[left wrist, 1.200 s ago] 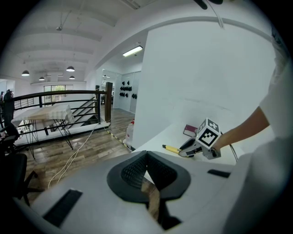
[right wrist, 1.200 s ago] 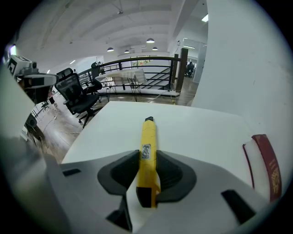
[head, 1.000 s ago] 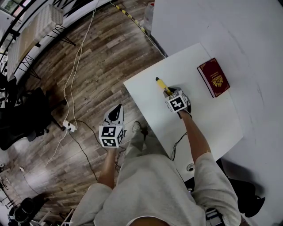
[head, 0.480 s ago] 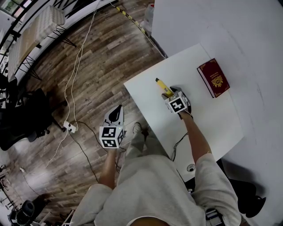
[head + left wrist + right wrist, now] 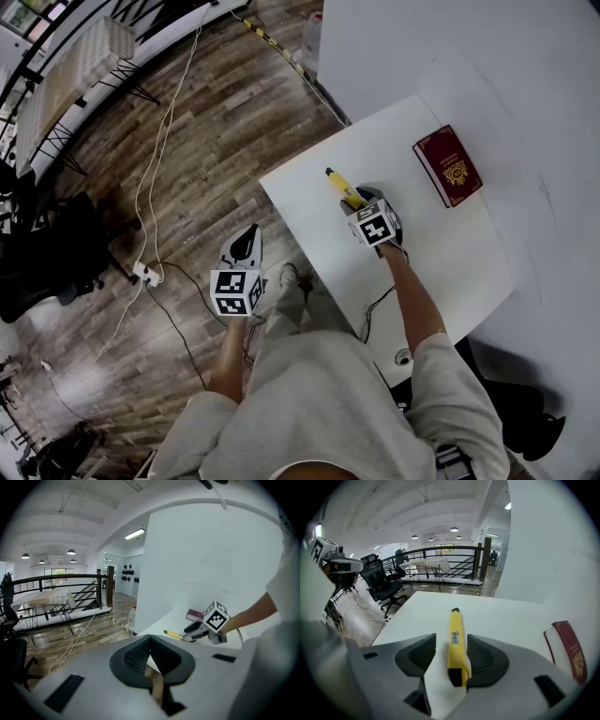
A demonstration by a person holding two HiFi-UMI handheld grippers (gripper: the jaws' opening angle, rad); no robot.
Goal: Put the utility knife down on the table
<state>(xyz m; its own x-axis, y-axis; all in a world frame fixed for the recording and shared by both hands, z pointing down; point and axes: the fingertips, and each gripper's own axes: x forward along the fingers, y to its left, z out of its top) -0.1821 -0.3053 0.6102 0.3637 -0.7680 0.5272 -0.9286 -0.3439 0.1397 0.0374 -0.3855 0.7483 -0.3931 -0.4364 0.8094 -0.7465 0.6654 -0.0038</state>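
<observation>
The yellow utility knife lies flat on the white table, tip pointing away from me. My right gripper sits low over its rear end. In the right gripper view the knife lies between the jaws of the right gripper, close to the right pad, with a gap at the left pad. The jaws are closing slightly and do not grip it. My left gripper hangs over the wooden floor left of the table, shut and empty. From there the knife and right gripper show ahead.
A dark red book lies on the table right of the knife, also seen as the book at the right edge. Cables run across the wooden floor. A black office chair stands at the left.
The right gripper has edged slightly back toward me while the knife stays where it lay on the table. The left gripper has not moved.
</observation>
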